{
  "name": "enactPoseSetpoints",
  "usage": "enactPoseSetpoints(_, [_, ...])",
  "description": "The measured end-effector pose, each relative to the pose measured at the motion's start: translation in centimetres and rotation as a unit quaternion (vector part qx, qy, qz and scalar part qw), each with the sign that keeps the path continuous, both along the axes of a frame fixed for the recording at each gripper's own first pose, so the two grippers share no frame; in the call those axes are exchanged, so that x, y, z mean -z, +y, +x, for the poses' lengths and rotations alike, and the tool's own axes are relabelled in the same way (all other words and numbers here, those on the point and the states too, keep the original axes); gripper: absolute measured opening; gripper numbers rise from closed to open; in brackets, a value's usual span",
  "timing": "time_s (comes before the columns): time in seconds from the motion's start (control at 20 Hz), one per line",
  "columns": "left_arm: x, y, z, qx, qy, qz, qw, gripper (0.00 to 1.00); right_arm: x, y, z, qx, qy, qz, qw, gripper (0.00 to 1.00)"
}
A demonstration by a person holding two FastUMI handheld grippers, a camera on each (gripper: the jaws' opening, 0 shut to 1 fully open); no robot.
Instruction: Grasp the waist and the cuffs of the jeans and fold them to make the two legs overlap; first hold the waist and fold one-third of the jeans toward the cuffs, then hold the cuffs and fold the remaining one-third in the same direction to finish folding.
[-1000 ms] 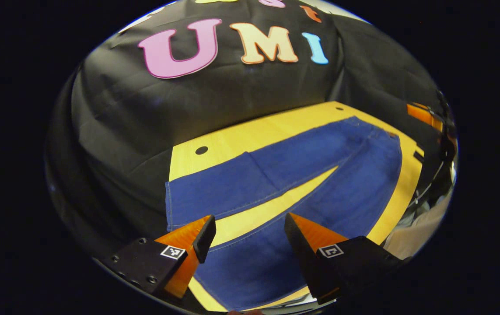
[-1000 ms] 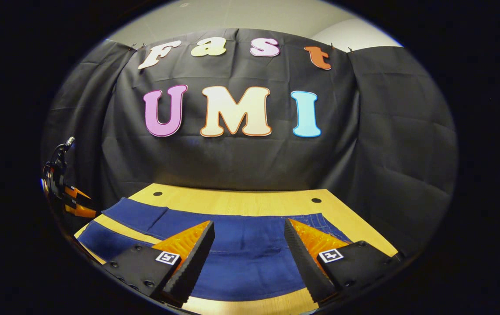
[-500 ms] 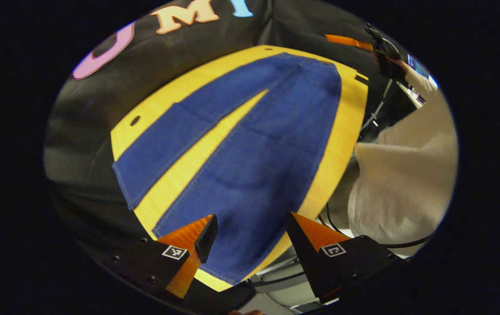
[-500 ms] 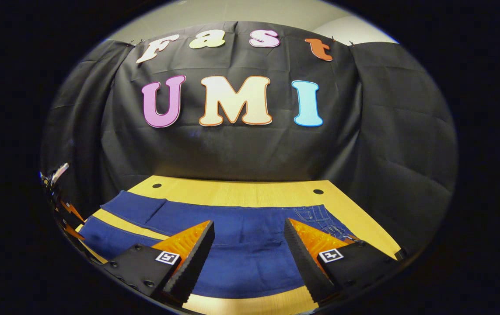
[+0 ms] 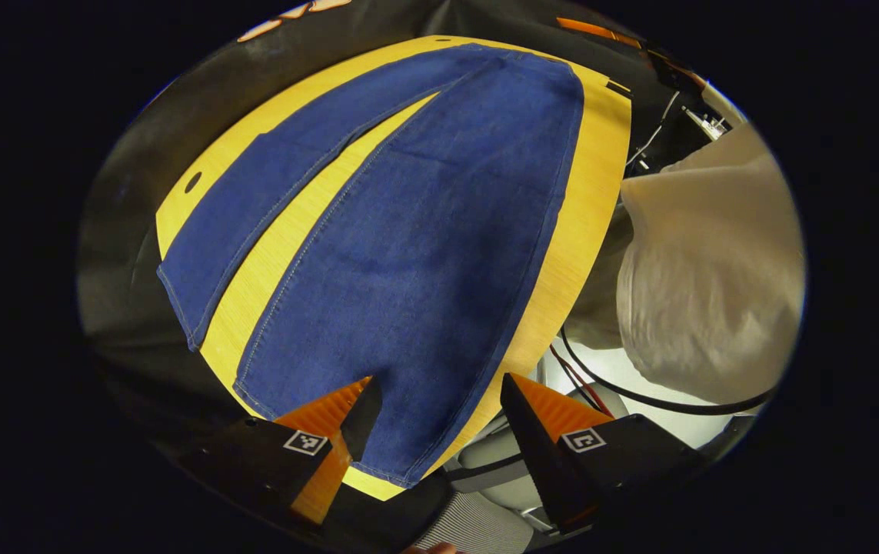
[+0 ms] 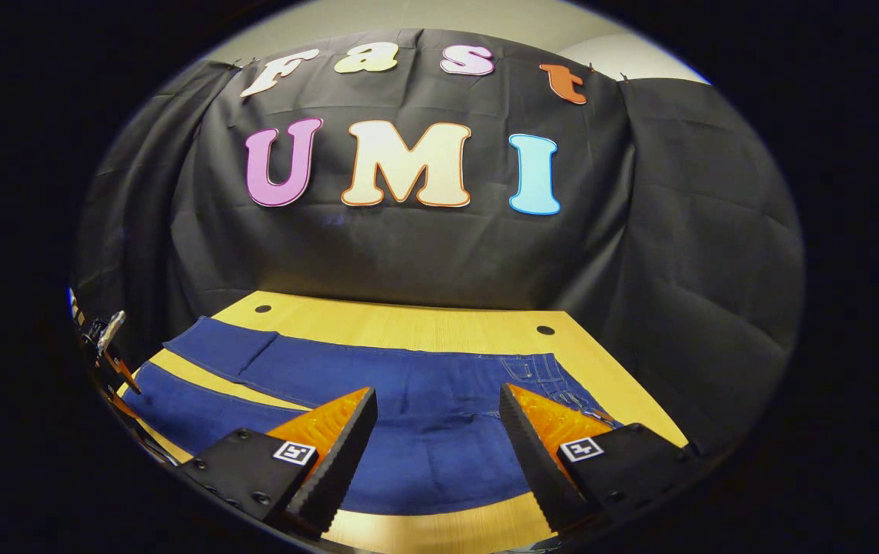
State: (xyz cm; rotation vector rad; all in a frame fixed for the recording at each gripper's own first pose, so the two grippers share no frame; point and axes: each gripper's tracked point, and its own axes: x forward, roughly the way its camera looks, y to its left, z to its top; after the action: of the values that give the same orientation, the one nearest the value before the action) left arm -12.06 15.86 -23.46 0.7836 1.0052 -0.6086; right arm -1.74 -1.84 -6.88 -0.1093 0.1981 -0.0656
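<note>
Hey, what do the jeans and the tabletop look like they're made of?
The jeans look like blue denim, matte and woven: lighter contrast stitching runs along the leg seams and hems, with stitched pockets by the waist in the right gripper view. The table looks like light wood or a wood-look laminate, with fine straight grain lines and a smooth, faintly glossy surface. Which of the two I can't tell.

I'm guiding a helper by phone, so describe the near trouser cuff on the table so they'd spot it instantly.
Find the yellow wooden table against the black cloth wall; blue jeans lie flat across it, legs spread in a V. The near cuff ends the wider-looking leg, along the table's front edge by the left gripper; the other cuff lies toward the wall.
</note>
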Motion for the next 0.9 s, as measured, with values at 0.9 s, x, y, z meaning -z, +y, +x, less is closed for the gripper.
enactPoseSetpoints(0.9, [2.9,1.7,-0.8,0.026,0.051,0.074,0.996,0.92,2.6,1.5,-1.8,-0.01,0.03,-0.002,0.999,0.99])
